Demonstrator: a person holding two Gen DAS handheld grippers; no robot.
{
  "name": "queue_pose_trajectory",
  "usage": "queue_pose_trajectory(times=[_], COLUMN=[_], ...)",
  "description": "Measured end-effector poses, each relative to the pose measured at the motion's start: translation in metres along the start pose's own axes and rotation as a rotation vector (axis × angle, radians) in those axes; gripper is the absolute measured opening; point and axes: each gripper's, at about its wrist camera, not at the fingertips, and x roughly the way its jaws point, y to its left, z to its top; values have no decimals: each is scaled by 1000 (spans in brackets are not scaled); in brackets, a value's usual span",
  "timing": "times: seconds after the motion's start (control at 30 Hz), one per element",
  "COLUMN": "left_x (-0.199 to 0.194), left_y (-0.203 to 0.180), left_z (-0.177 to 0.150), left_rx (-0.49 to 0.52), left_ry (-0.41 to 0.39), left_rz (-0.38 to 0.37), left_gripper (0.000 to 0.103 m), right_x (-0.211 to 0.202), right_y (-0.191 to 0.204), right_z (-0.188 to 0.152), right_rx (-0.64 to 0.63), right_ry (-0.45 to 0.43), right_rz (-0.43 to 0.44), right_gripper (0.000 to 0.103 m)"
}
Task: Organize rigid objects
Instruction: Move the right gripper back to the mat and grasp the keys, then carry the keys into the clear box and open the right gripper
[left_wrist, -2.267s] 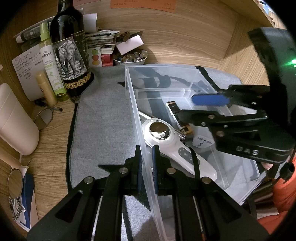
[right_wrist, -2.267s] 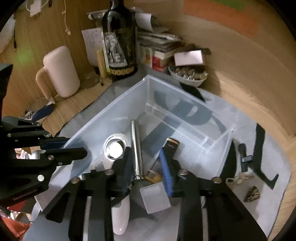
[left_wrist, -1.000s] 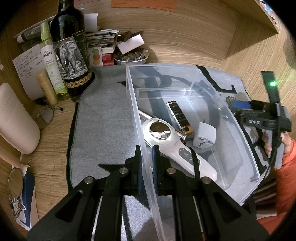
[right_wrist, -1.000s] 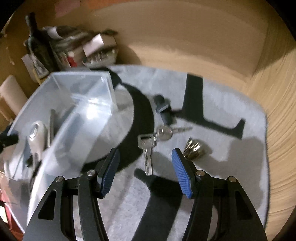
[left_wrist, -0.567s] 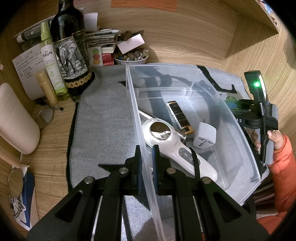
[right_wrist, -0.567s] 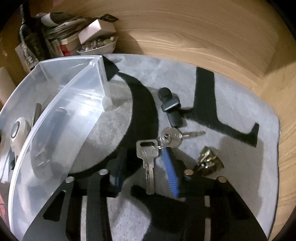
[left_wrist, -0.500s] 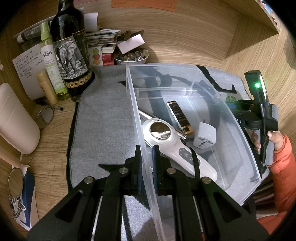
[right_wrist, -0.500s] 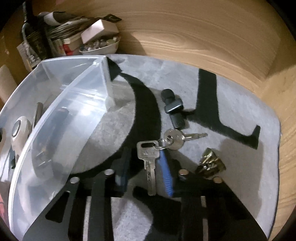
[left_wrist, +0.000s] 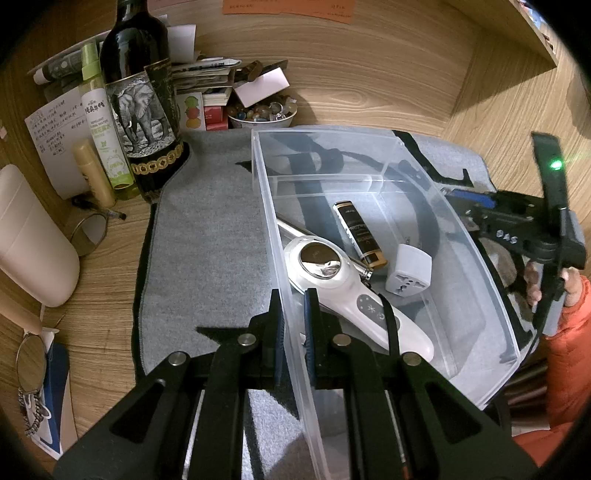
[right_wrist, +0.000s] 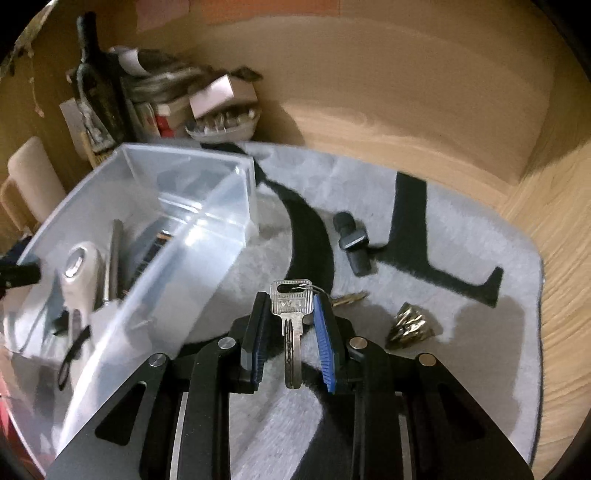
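A clear plastic bin (left_wrist: 373, 129) stands on a grey mat (left_wrist: 207, 229). It holds a white handheld device (left_wrist: 351, 288), a black-and-gold lighter (left_wrist: 360, 232), a white plug adapter (left_wrist: 408, 275) and a metal rod. My left gripper (left_wrist: 293, 306) is shut on the bin's near wall. My right gripper (right_wrist: 290, 306) is shut on a silver key (right_wrist: 291, 317) whose ring carries a second key; it is lifted off the mat, right of the bin (right_wrist: 192, 221). A black clip (right_wrist: 352, 245) and a brass cone piece (right_wrist: 410, 325) lie on the mat.
A dark bottle with an elephant label (left_wrist: 142, 103), a green spray bottle (left_wrist: 103, 122), papers and a bowl of small items (left_wrist: 262, 112) stand at the back. A white rounded container (left_wrist: 29, 236) and a mirror stand at the left. Wooden walls enclose the back and right.
My right gripper left the bin, moved right to the keys on the mat, closed on the silver key and lifted it. My left gripper has not moved.
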Motion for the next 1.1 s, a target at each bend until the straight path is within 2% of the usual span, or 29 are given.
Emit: queue_pose_trajectory(times=[0.37,0.73,0.93,1.1], left_x=[0,0,0,0], left_y=[1,1,0,2], left_z=[0,0,0,-1], left_rx=[0,1,1,1], left_ry=[0,0,0,-1], left_rz=[0,1,1,1], left_gripper=[9,9,9,9], right_x=[-50,-100,-104,-89], right_y=[12,53,79,100], right_z=[18,39,43,44], right_rx=[-13,-105,-161,-195], right_ry=[-144,-305,-328,-294], right_rz=[19,88,146,189], right_gripper=[22,22,22,22])
